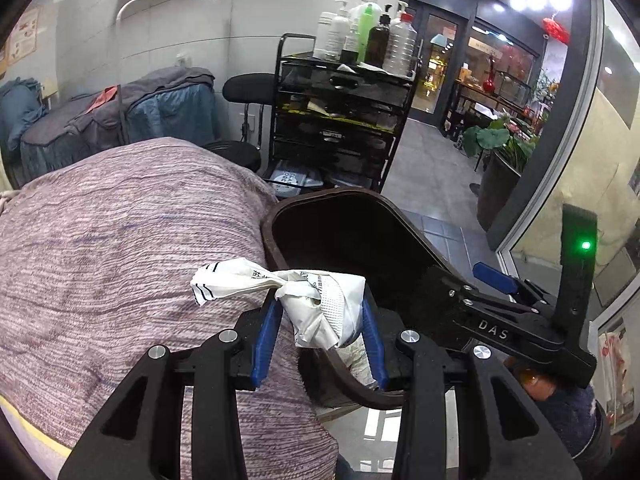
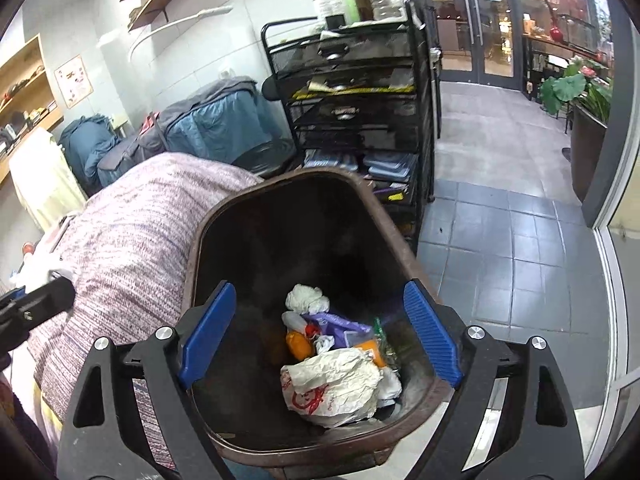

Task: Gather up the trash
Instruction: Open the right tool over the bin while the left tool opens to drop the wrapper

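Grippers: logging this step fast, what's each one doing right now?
Left gripper: shut on a white crumpled bag.
Right gripper: open, empty, over the brown trash bin.

The left tongs [image 1: 320,328] have black arms and blue pads, clamped on a white wrapper [image 1: 320,308] printed in black. The right tongs [image 2: 320,336], likewise black and blue, stand spread. The bin [image 2: 208,216] is dark brown; inside lie white crumpled paper with red print [image 2: 332,388], an orange scrap [image 2: 298,344] and purple plastic [image 2: 340,322]. The bed cover [image 1: 120,240] is mauve, finely streaked.
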### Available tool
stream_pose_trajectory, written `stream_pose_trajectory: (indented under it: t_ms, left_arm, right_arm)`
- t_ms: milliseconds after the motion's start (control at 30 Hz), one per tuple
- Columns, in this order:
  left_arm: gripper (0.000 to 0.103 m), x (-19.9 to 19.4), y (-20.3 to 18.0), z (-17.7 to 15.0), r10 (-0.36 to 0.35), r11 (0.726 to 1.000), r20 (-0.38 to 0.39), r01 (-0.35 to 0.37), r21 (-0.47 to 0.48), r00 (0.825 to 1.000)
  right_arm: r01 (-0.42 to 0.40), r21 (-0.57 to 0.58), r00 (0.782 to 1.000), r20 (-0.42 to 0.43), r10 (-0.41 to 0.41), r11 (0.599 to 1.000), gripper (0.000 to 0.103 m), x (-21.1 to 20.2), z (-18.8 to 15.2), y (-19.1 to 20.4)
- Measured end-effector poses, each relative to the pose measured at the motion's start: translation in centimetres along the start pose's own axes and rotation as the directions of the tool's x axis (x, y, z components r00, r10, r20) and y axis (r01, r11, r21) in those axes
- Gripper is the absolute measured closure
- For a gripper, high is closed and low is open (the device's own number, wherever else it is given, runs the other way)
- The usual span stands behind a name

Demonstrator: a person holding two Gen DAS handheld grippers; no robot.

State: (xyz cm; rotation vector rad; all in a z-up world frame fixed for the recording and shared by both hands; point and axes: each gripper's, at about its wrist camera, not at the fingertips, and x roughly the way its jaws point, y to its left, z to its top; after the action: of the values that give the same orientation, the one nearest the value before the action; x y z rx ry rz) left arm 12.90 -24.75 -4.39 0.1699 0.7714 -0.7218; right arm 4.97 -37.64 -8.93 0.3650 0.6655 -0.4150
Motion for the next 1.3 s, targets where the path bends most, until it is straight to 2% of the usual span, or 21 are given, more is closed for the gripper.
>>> stream_pose_trajectory:
  t_ms: [333, 800, 833, 967, 1000, 1167, 1300]
  left_arm:
    - [0.065, 2.8, -2.5, 1.1, -0.02, 0.998, -0.036, 0.022, 0.063, 0.999]
    - [0.064, 6.1, -4.0, 1.6, -0.019, 0.995, -0.09, 0.028, 0.096, 0.996]
    - [0.061, 6.3, -4.0, 1.7, -0.021, 0.995, -0.091, 0.029, 0.093, 0.996]
    - [0.025, 6.1, -4.2, 1.7, -0.007, 0.995, -0.058, 0.013, 0.103, 0.998]
    - [0.02, 6.0, -4.3, 1.7, -0.008, 0.994, -0.045, 0.013, 0.107, 0.999]
    - [0.006, 5.6, -4.0, 1.7, -0.007, 0.994, -0.014, 0.009, 0.113, 1.0]
    - [0.006, 5.4, -3.8, 2.0, -0.001, 0.994, 0.003, 0.001, 0.113, 1.0]
  right_arm:
    - [0.066, 0.063, 0.995, 0.066, -0.07, 0.996, 0.016, -1.9, 0.7, -3.0]
    - [0.122, 0.129, 0.988, 0.076, -0.132, 0.984, 0.014, -2.4, 0.6, -5.9]
    - [0.121, 0.131, 0.988, 0.075, -0.132, 0.984, 0.014, -2.3, 0.6, -6.0]
    - [0.124, 0.134, 0.988, 0.074, -0.135, 0.983, 0.014, -2.3, 0.5, -6.2]
    - [0.126, 0.135, 0.988, 0.073, -0.137, 0.983, 0.014, -2.3, 0.5, -6.2]
    - [0.129, 0.142, 0.988, 0.067, -0.14, 0.981, 0.014, -2.2, 0.5, -6.3]
    - [0.128, 0.14, 0.988, 0.072, -0.139, 0.982, 0.013, -2.3, 0.4, -6.1]
